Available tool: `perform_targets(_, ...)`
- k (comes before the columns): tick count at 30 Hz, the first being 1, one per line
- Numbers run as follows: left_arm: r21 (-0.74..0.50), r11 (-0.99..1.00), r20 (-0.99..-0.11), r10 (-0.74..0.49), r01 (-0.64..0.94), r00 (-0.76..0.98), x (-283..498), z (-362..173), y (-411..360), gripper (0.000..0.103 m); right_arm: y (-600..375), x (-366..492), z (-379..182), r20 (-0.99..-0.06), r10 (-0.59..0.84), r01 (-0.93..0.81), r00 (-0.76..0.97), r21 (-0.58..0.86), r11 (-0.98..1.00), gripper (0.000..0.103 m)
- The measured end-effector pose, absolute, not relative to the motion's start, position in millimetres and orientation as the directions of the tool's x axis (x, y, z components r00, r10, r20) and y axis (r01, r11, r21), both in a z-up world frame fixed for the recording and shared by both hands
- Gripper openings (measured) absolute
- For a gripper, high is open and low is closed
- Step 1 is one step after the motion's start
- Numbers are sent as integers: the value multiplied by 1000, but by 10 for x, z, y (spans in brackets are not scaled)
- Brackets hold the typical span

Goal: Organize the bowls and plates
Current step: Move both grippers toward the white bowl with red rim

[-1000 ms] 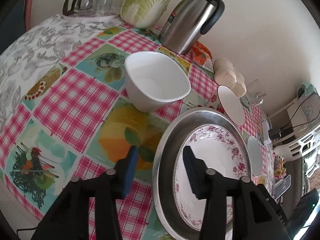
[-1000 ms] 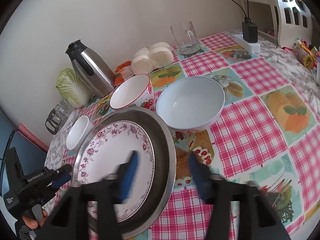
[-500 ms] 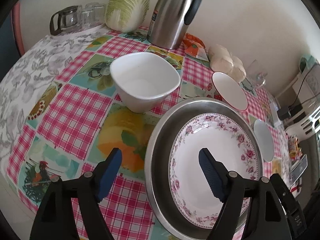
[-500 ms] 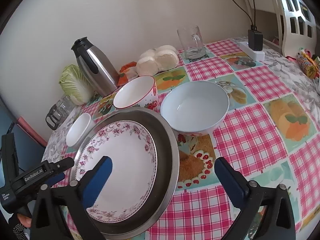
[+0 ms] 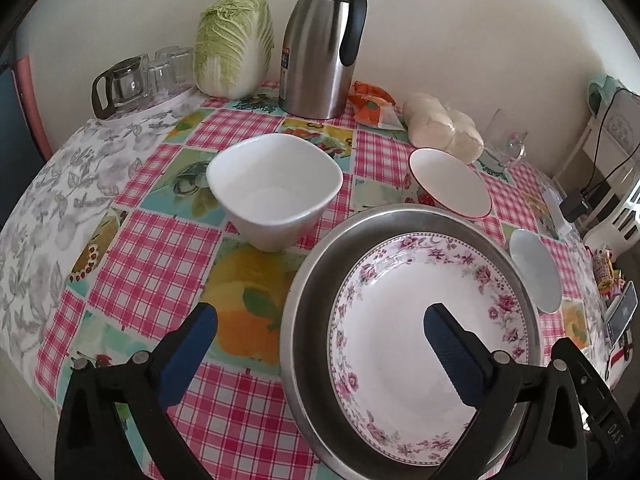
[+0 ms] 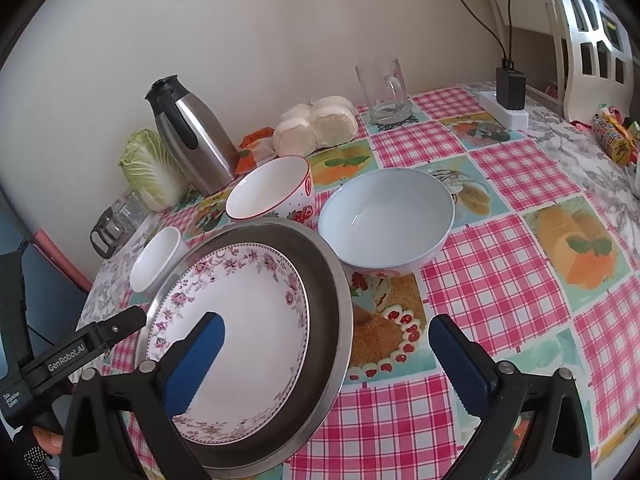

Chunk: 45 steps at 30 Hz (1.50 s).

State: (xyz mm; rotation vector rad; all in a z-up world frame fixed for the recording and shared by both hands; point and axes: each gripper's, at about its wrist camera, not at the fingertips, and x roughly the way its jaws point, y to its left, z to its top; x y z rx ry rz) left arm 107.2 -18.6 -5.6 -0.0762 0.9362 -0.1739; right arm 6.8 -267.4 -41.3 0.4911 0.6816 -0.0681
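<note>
A white plate with a pink flower border point(image 5: 424, 320) lies inside a wide steel pan point(image 5: 304, 280) on the checked tablecloth. Behind them stand a white squarish bowl point(image 5: 276, 188), a red-rimmed bowl point(image 5: 448, 188) and a pale blue bowl point(image 5: 536, 276). My left gripper point(image 5: 320, 316) hovers over the pan's left rim; its jaws are opening, with the rim below and between them untouched. In the right wrist view the plate point(image 6: 240, 320), the pan point(image 6: 332, 280), the red-rimmed bowl point(image 6: 272, 192) and the blue bowl point(image 6: 388, 220) show again. My right gripper point(image 6: 326, 325) is open and empty above the pan's right rim.
Along the wall stand a steel jug point(image 5: 324, 40), a cabbage point(image 5: 234, 40), glass cups point(image 5: 140, 80) and bagged buns point(image 5: 440, 128). A glass mug point(image 6: 384, 92), a power strip with charger point(image 6: 508, 108) and a white chair point(image 6: 592, 40) are at the far right.
Both grippers' jaws have spread wide apart. The left gripper has rolled, so its view is now level, and it has drawn back a little from the pan. The right gripper has stayed in place.
</note>
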Motion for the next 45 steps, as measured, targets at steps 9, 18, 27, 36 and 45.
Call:
perform_targets(9, -162, 978, -760, -210, 134, 615, 1045, -7, -201, 103, -2665, -30, -381, -588, 72, 199, 806, 384, 902, 103)
perform_targets(18, -225, 966, -709, -252, 127, 658, 1104, 65, -94, 103, -2683, -27, -312, -579, 98, 183, 810, 408, 894, 103)
perform_targets(27, -150, 972, -660, -234, 180, 714, 1428, 485, -123, 103, -2850, 153, 27, -565, 64, 174, 823, 358, 917, 103)
perform_targets(36, -285, 933, -664, -357, 219, 657, 1959, 926, -24, 103, -2973, 515, 499, -557, 67, 115, 828, 285, 952, 103)
perform_targets(45, -244, 937, -672, -349, 249, 653, 2418, 1186, -103, 103, -3130, 964, 842, -539, 124, 83, 833, 342, 936, 103)
